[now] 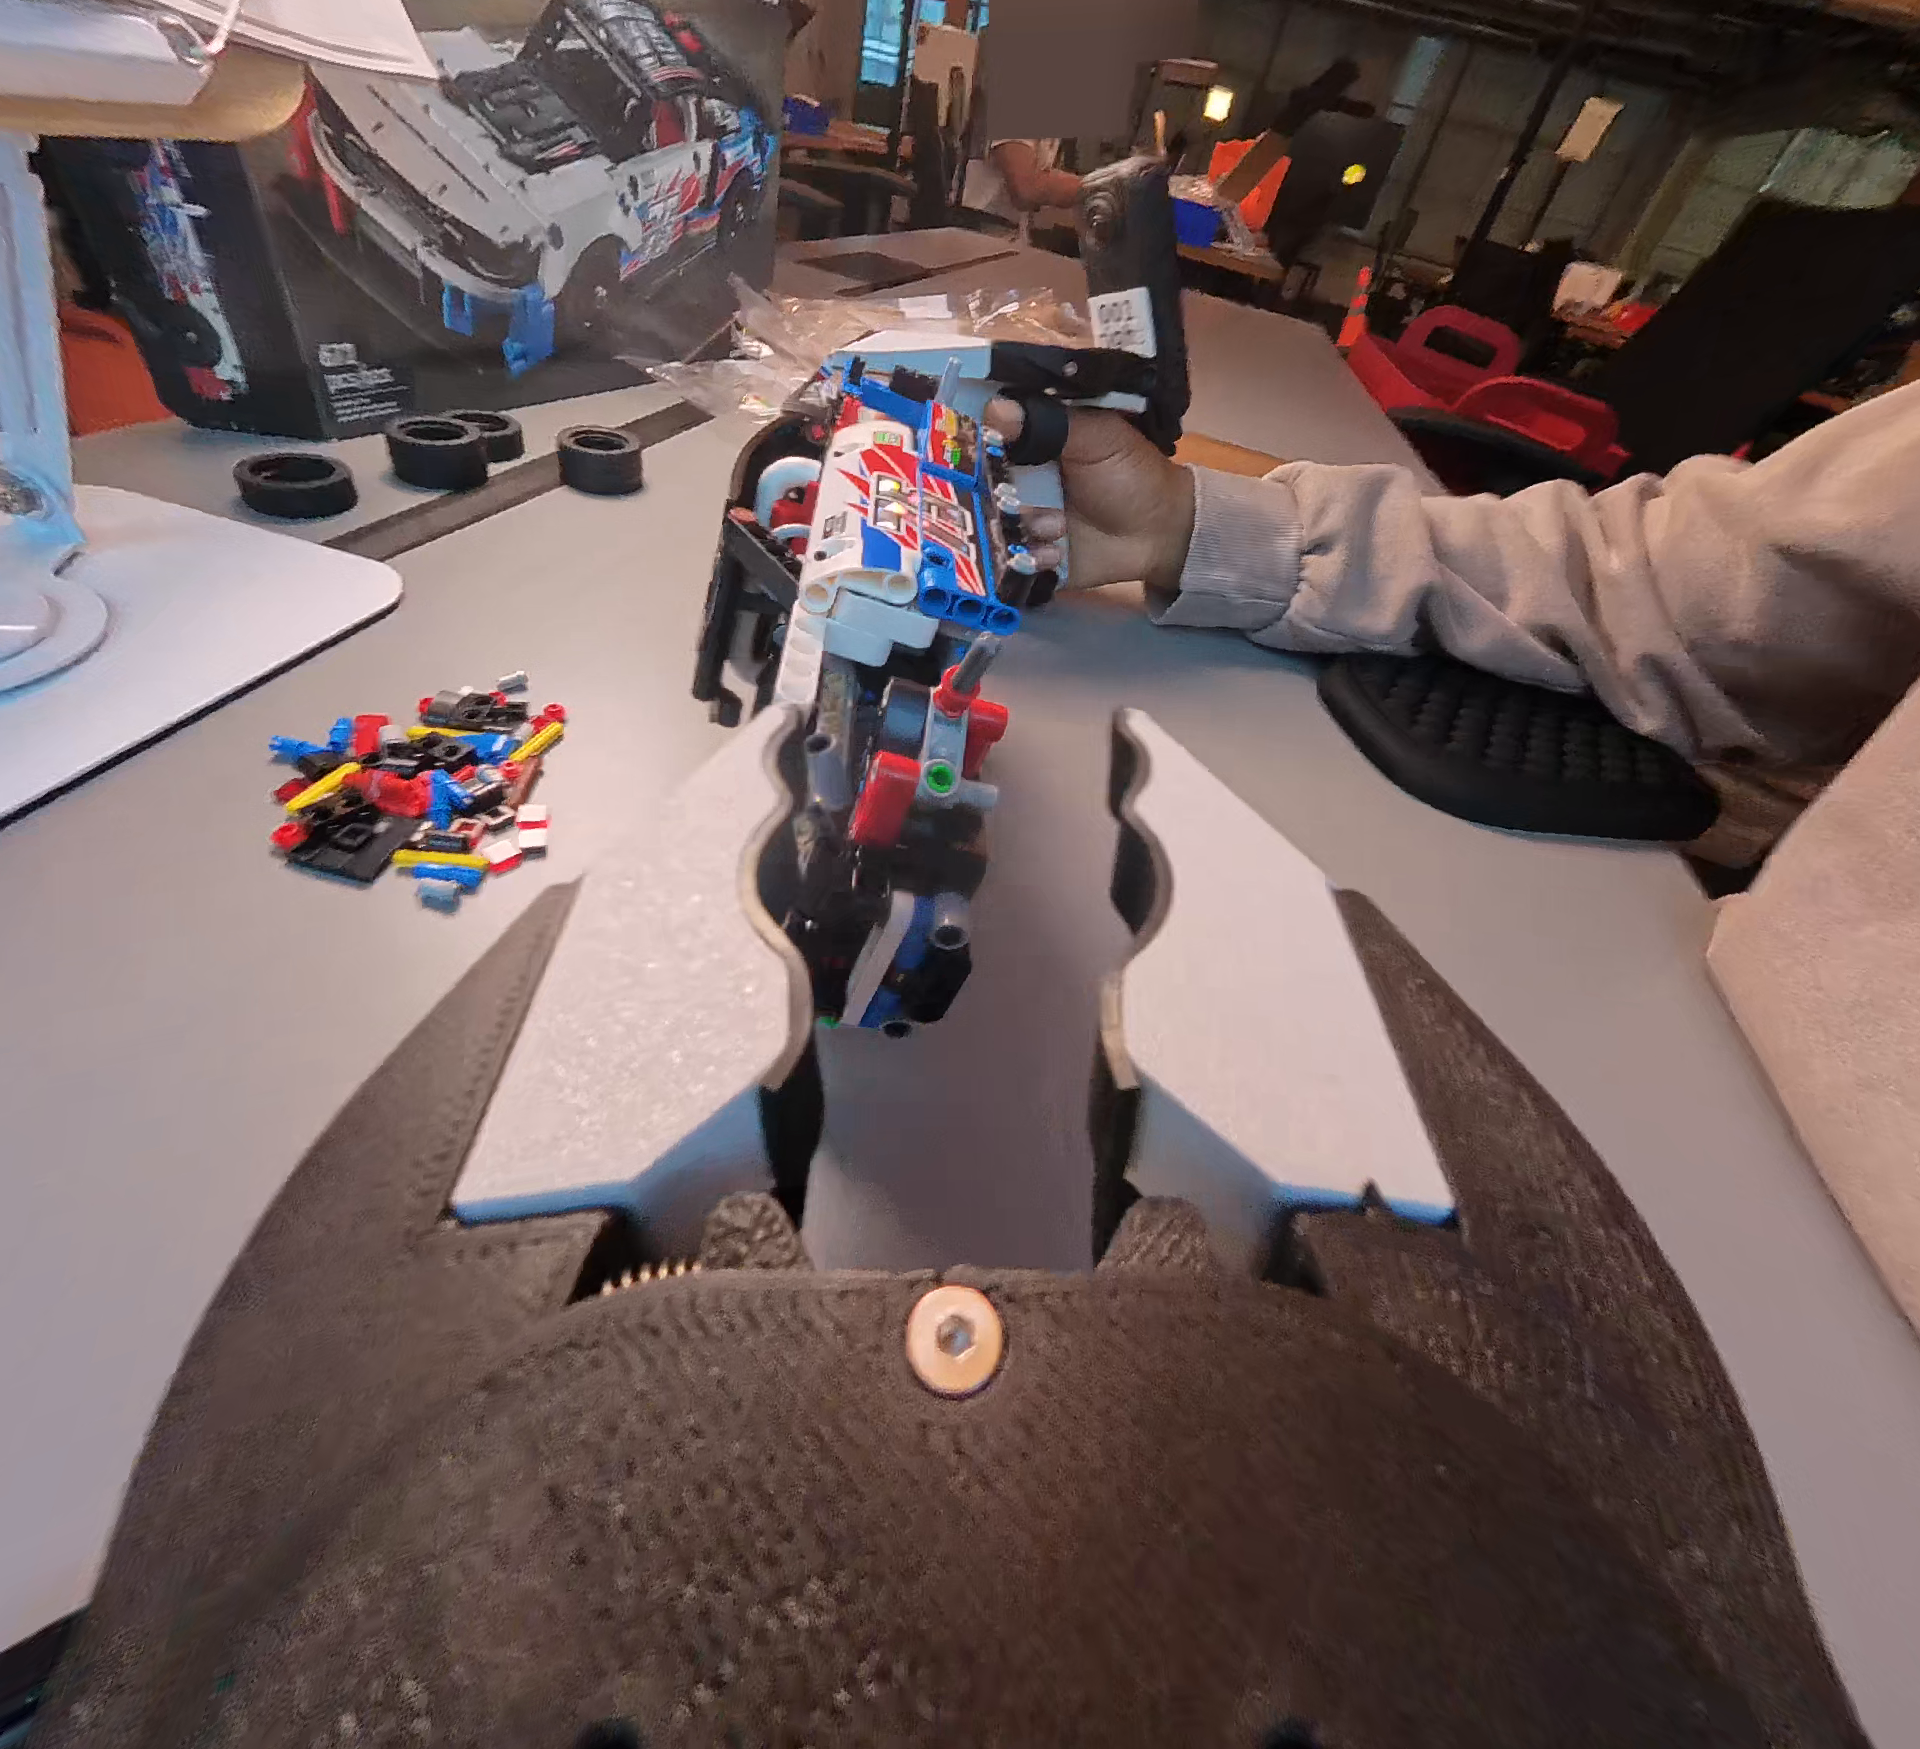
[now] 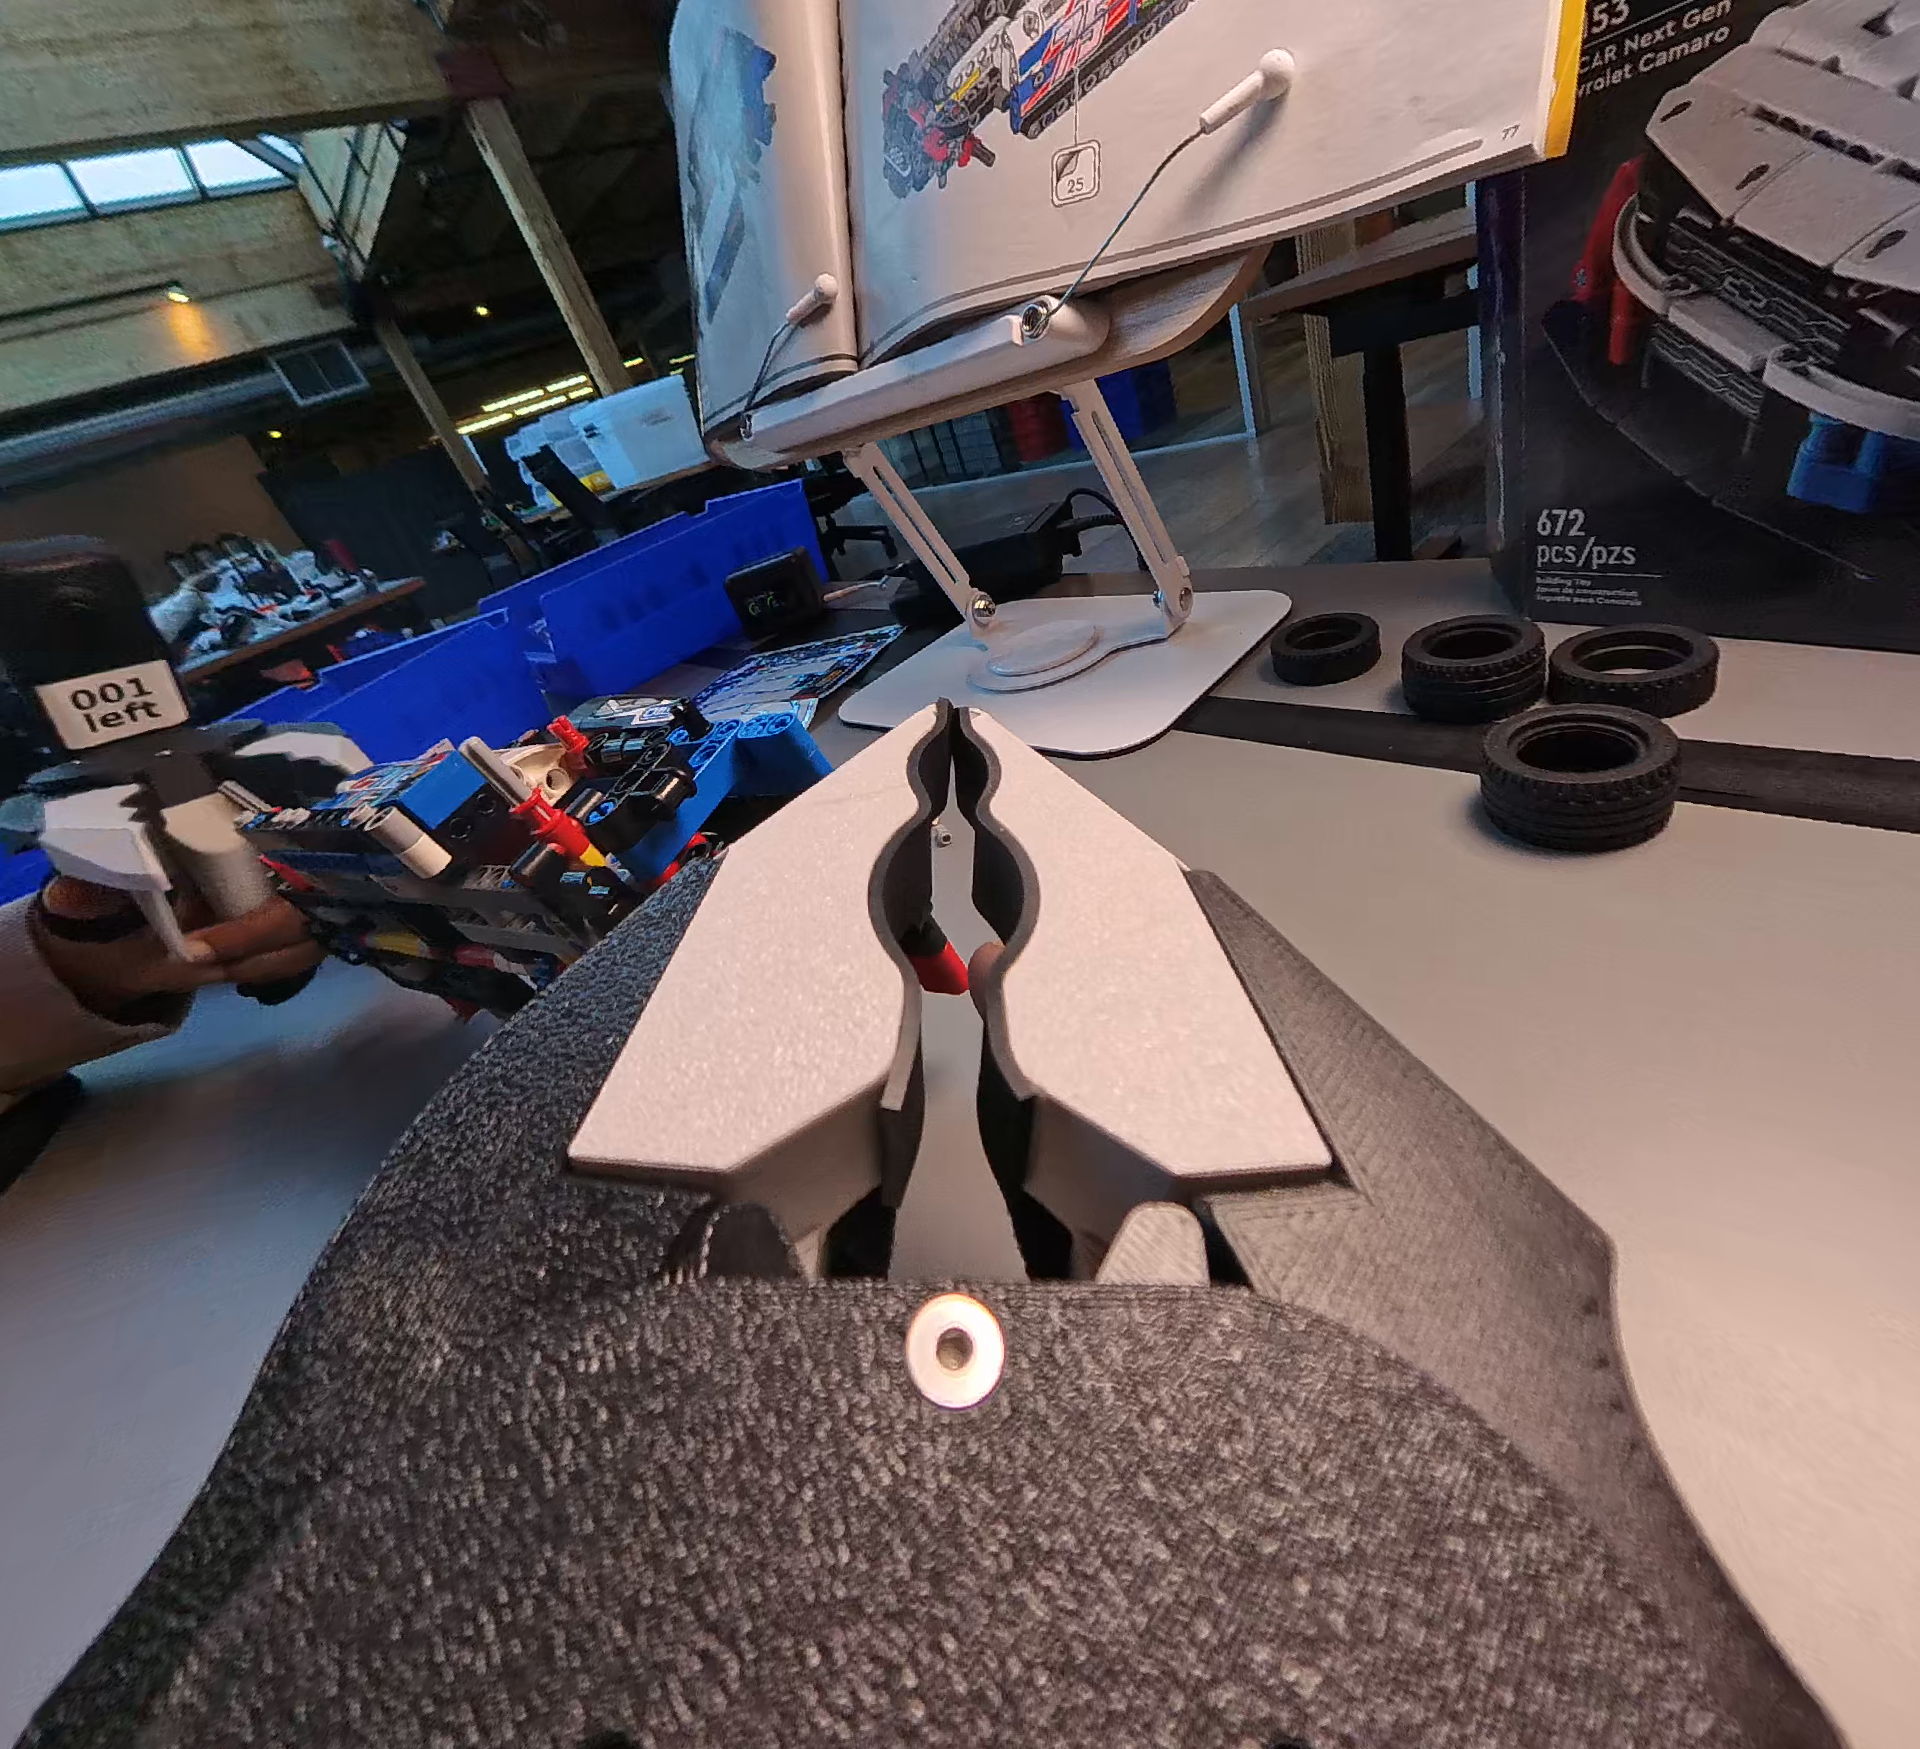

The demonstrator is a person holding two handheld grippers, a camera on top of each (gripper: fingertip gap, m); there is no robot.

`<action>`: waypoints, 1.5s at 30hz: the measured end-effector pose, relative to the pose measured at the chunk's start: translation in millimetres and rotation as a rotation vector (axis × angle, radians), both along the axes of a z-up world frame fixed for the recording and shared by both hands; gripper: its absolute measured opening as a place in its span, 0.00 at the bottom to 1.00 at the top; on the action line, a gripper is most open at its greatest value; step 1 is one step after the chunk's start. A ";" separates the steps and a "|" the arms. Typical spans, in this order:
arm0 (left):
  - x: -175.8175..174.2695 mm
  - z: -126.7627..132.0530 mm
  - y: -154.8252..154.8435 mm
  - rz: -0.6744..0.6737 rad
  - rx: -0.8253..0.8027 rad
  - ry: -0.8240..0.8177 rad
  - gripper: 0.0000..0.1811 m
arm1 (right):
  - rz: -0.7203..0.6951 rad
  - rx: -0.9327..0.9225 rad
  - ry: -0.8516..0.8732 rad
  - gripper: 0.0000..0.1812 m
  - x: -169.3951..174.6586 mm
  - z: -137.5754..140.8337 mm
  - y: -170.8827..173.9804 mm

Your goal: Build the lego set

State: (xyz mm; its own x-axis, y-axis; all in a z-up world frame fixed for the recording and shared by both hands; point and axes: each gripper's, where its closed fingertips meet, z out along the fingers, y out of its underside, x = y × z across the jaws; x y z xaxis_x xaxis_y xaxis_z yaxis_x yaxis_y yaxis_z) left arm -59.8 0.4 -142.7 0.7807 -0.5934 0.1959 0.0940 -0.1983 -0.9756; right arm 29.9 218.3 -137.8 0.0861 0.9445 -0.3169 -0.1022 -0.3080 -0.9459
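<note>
A partly built Lego car (image 1: pixel 883 546), white, blue and red, lies lengthwise on the grey table (image 1: pixel 312 1076). My left gripper (image 1: pixel 956 728) is open around its near end. The left finger (image 1: pixel 675 920) touches the car and a gap shows at the right finger. My right gripper (image 2: pixel 951 723) is shut on a small red piece (image 2: pixel 940 961) held deep between its jaws. In the left wrist view the right gripper (image 1: pixel 1039 369) sits at the car's far end, with a hand behind it. In the right wrist view the car (image 2: pixel 499 826) and the left gripper (image 2: pixel 187 795) are at the left.
A pile of small loose pieces (image 1: pixel 416 785) lies to the left. Several black tyres (image 2: pixel 1579 774) sit by the set's box (image 2: pixel 1745 245). An instruction booklet (image 2: pixel 1143 37) rests on a white stand (image 2: pixel 1091 660). Blue bins (image 2: pixel 644 608) stand behind. A black pad (image 1: pixel 1507 754) lies under the sleeve. Left tips to right tips: about 25 cm.
</note>
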 end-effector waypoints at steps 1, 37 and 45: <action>-3.9 -5.8 3.5 0.041 -0.007 0.074 0.40 | 0.000 -0.003 0.001 0.00 0.6 0.1 0.0; 63.4 -47.8 -89.9 -0.285 -0.022 0.419 0.18 | 0.711 0.125 -0.438 0.00 62.5 64.3 -220.7; 65.6 -50.7 -95.6 -0.322 0.026 0.483 0.18 | 0.878 -0.129 -0.715 0.00 62.8 45.4 -251.7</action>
